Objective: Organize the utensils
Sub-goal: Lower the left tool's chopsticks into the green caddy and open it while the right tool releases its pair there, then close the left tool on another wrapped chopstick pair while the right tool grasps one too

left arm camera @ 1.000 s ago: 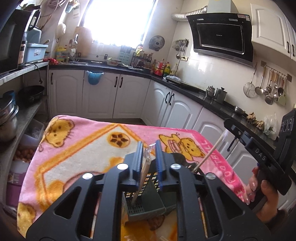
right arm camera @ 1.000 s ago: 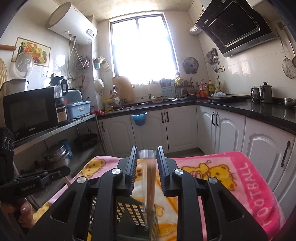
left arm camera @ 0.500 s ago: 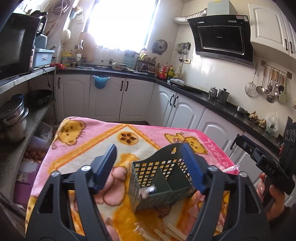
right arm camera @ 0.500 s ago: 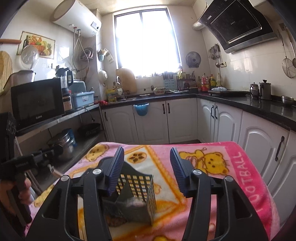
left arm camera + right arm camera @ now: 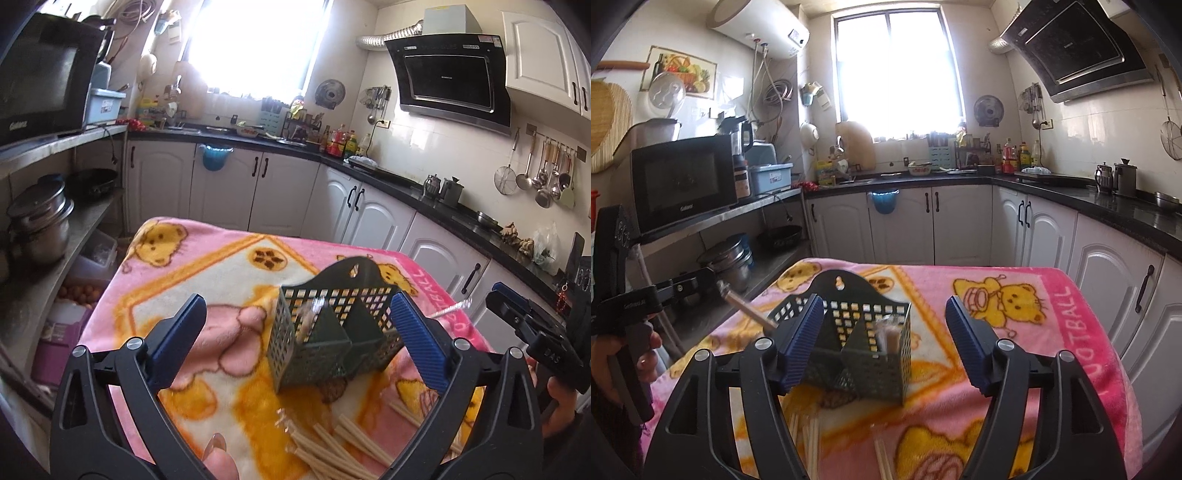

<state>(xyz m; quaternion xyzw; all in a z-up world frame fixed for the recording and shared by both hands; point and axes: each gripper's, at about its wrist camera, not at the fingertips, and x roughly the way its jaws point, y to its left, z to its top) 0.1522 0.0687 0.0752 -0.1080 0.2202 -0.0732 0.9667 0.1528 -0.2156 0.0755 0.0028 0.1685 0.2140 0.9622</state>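
Both the left gripper [image 5: 295,325] and right gripper [image 5: 884,343] are held wide apart, empty, above a green basket [image 5: 328,332] near the blanket's [image 5: 207,277] middle; chopsticks [image 5: 332,446] are scattered at its near edge.

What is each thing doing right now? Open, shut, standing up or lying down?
Left gripper: open wide.
Right gripper: open wide.
Basket: upright on the blanket.
Wrapped chopsticks: standing inside the basket.
Loose chopsticks: lying flat on the blanket.
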